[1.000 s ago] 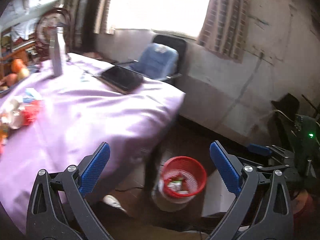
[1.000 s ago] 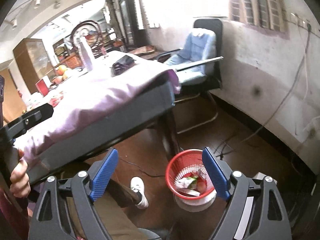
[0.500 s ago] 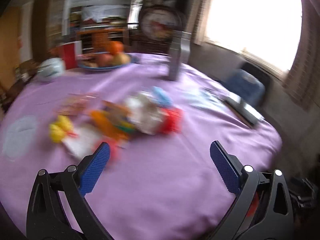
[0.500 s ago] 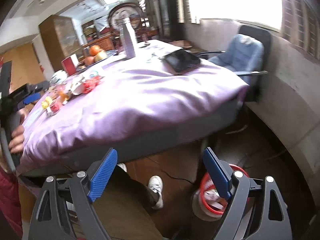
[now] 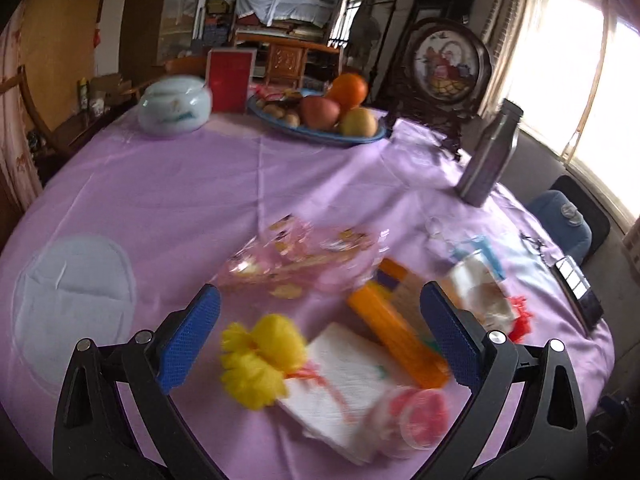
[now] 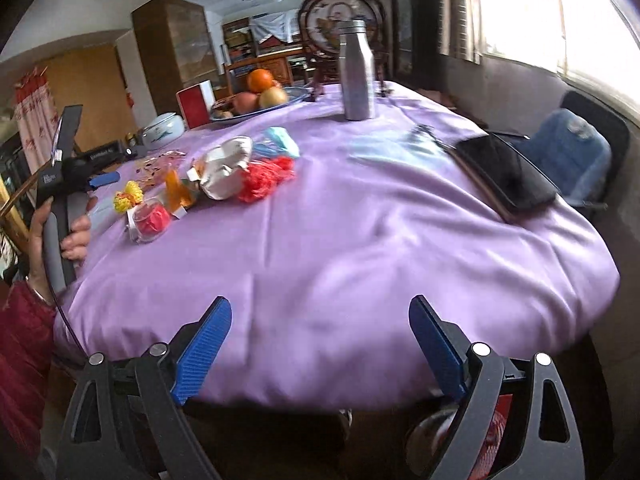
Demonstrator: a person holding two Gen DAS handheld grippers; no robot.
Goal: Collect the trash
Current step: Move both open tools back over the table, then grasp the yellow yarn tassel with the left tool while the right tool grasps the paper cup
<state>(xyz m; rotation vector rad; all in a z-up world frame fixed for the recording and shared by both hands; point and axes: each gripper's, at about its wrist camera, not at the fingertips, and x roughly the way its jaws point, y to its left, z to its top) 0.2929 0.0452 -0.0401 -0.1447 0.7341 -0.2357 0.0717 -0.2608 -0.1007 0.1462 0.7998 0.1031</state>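
Loose trash lies in a heap on the purple tablecloth (image 5: 168,184): a yellow pom-pom (image 5: 260,360), a white napkin (image 5: 340,372), an orange wrapper (image 5: 396,344), a clear printed bag (image 5: 304,264) and a cup with red inside (image 5: 416,416). My left gripper (image 5: 320,320) hangs open just above this heap, touching nothing. The right wrist view shows the same heap, with crumpled white paper (image 6: 224,168) and red mesh (image 6: 264,176). My right gripper (image 6: 320,320) is at the table's near edge, jaws opening wider, nothing between them. The red trash basket (image 6: 496,440) peeks out low right.
At the far side stand a fruit plate (image 5: 320,128), a metal bottle (image 5: 488,156), a white lidded bowl (image 5: 174,104) and a red box (image 5: 230,80). A dark tablet (image 6: 508,172) lies at the right edge, near a blue chair (image 6: 568,156). A hand (image 6: 76,236) holds the left gripper.
Both views have swung up from the red basket on the floor to the table top. The left gripper now hovers over the trash heap, and the right faces the table's edge.
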